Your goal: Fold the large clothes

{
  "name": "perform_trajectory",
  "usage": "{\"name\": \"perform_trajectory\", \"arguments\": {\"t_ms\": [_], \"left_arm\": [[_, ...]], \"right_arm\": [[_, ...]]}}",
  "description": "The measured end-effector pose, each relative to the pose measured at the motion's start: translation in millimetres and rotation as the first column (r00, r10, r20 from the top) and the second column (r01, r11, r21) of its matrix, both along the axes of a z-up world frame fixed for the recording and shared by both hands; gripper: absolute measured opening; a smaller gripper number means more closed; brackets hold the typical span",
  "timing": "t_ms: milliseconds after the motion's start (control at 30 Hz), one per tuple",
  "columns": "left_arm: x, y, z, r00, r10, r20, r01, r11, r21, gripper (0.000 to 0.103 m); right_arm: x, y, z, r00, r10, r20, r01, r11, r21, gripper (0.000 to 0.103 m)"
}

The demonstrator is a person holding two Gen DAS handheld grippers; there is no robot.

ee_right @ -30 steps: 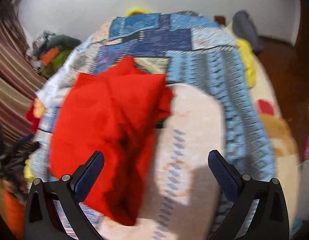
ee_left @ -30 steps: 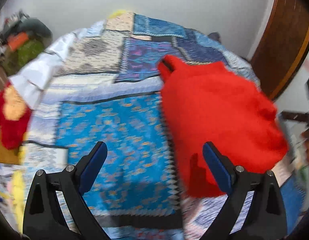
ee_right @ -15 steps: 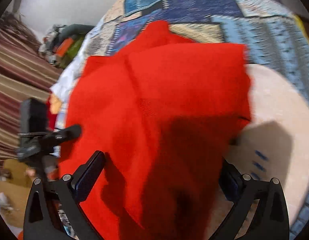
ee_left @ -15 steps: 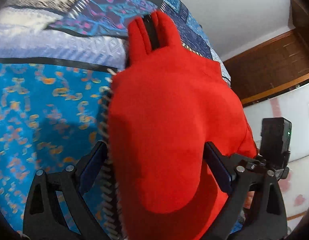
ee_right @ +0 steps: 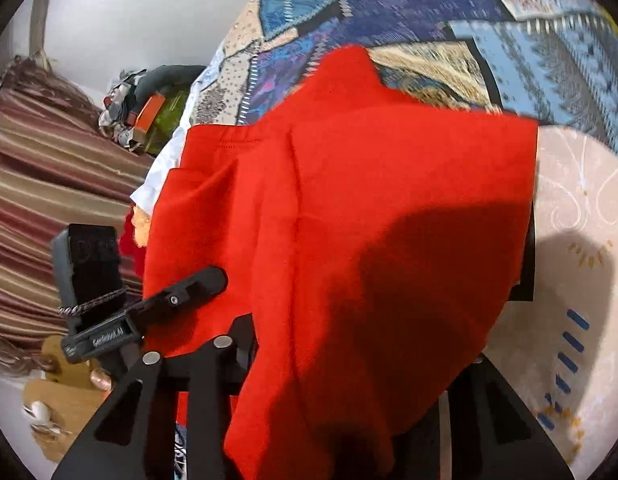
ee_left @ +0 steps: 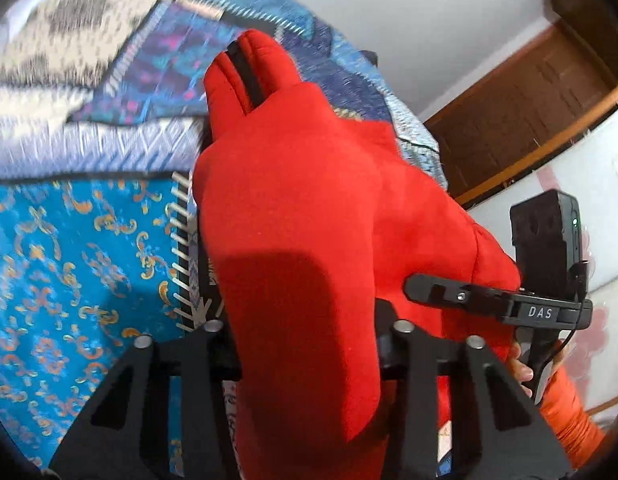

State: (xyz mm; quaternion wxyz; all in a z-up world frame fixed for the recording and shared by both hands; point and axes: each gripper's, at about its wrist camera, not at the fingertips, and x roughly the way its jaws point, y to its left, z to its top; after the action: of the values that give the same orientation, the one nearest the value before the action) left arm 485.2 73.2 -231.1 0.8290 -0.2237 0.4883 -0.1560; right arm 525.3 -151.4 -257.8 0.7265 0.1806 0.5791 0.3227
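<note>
Closing both grippers on red garment.

A home bedroom is showing here: a bed under a patchwork quilt of blue, purple and cream panels is filling the left of the left wrist view and the upper right of the right wrist view. A dark wooden door is standing at the upper right of the left wrist view against a plain white wall. Striped maroon curtains are hanging at the left of the right wrist view, with a heap of clothes and bags lying beside the bed.
</note>
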Motion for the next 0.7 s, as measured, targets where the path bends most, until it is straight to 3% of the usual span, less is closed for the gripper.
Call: {"name": "perform_trajectory", "arguments": {"t_ms": [200, 333, 433, 567, 700], "left_arm": [[-32, 8, 58, 0.995, -0.009, 0.098, 0.001, 0.997, 0.08, 0.035], [-63, 38, 102, 0.985, 0.026, 0.172, -0.038, 0.997, 0.069, 0.035], [-81, 61, 119, 0.979, 0.052, 0.198, -0.068, 0.995, 0.071, 0.035], [-96, 93, 121, 0.975, 0.086, 0.204, -0.104, 0.991, 0.08, 0.035], [-115, 124, 102, 0.979, 0.118, 0.169, -0.134, 0.987, 0.088, 0.035]], "right_arm": [[-20, 24, 48, 0.995, 0.041, 0.087, -0.038, 0.999, -0.037, 0.029], [-31, 36, 85, 0.992, 0.047, 0.12, -0.049, 0.999, 0.014, 0.029], [-44, 57, 114, 0.983, 0.069, 0.17, -0.071, 0.997, 0.01, 0.029], [-60, 93, 131, 0.973, 0.109, 0.202, -0.111, 0.994, 0.001, 0.029], [-71, 127, 117, 0.975, 0.147, 0.165, -0.152, 0.988, 0.02, 0.028]]}}
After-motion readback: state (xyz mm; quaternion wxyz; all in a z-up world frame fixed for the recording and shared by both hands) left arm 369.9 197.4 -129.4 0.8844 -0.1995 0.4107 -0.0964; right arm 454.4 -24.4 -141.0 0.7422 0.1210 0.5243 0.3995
